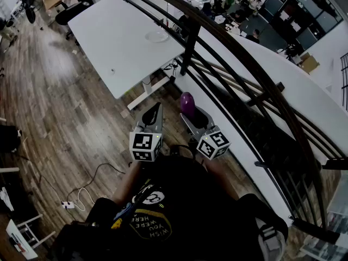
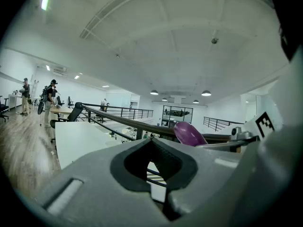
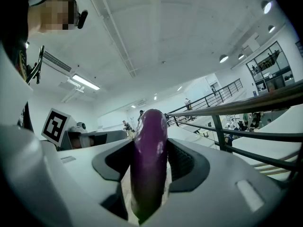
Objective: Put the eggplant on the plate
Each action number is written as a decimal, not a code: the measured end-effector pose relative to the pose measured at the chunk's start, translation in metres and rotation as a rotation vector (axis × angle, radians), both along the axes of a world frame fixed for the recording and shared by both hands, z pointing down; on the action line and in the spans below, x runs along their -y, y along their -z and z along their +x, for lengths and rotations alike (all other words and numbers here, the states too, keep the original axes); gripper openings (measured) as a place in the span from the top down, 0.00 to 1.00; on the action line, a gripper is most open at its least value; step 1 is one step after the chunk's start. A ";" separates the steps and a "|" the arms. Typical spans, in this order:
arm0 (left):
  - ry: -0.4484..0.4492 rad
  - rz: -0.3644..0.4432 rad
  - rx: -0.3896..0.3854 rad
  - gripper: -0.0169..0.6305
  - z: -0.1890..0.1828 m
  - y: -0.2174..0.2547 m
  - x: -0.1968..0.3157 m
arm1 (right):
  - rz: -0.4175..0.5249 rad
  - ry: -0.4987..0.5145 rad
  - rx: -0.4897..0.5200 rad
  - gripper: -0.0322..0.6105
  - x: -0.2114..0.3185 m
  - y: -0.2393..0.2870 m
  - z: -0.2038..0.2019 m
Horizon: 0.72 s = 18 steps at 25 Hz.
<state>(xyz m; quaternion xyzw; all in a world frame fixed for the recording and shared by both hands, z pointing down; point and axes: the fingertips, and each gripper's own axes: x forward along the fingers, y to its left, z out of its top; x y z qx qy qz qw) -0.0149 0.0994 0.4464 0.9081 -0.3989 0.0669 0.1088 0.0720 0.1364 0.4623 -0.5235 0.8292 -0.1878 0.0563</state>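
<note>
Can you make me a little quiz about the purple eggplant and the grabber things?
1. True or false: the eggplant already lies on the plate.
2. What holds the eggplant? A: the right gripper, between its jaws. B: the railing. C: the floor.
3. Fill in: the plate sits on the white ___.

Key: 1 false. 2 A. 3 table.
</note>
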 end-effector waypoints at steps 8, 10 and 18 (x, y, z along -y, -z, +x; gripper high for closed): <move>-0.003 0.004 -0.005 0.97 0.000 -0.003 0.006 | 0.006 -0.002 -0.002 0.61 0.006 -0.002 -0.001; -0.005 0.003 -0.006 0.97 0.003 -0.004 0.008 | 0.006 -0.001 -0.003 0.61 0.007 -0.001 0.000; -0.009 0.002 -0.003 0.97 0.014 0.001 0.010 | 0.000 -0.007 -0.002 0.61 0.008 0.002 0.010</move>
